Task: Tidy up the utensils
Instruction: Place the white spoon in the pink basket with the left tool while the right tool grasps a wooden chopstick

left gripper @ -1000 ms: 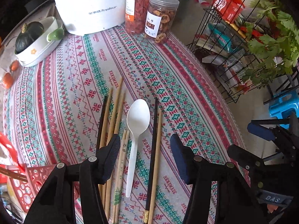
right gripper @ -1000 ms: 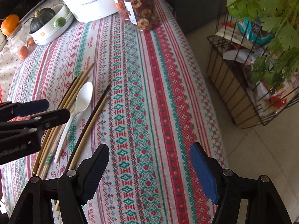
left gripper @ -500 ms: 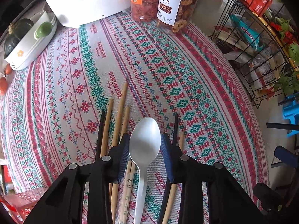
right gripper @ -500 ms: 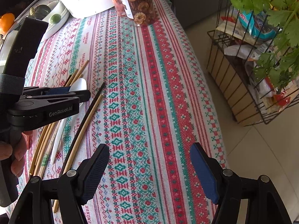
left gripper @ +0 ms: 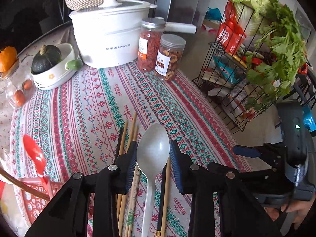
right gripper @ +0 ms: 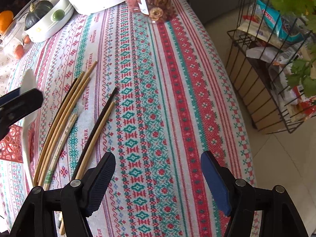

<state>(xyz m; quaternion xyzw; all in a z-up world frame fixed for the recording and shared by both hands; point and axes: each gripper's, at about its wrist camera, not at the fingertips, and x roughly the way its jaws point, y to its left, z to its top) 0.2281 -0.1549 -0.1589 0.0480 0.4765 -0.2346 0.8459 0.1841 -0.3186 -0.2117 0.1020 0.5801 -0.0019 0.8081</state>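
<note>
My left gripper [left gripper: 153,158] is shut on a white plastic spoon [left gripper: 153,154] at its bowl and holds it lifted above the table; the spoon also shows blurred at the left edge of the right wrist view [right gripper: 27,83]. Several wooden and black chopsticks [left gripper: 128,138] lie on the patterned tablecloth under it, also in the right wrist view [right gripper: 65,122]. A red perforated basket [left gripper: 35,195] sits at lower left with a red spoon [left gripper: 34,156] in it. My right gripper [right gripper: 158,181] is open and empty over the cloth right of the chopsticks.
A white electric pot [left gripper: 108,39], two jars [left gripper: 162,53] and a white dish with a dark squash [left gripper: 51,65] stand at the back. A black wire rack with vegetables and packets [left gripper: 252,63] stands off the table's right edge [right gripper: 227,79].
My left gripper closed on the white spoon and lifted it off the table, toward the left. My right gripper stayed open, shifting slightly forward.
</note>
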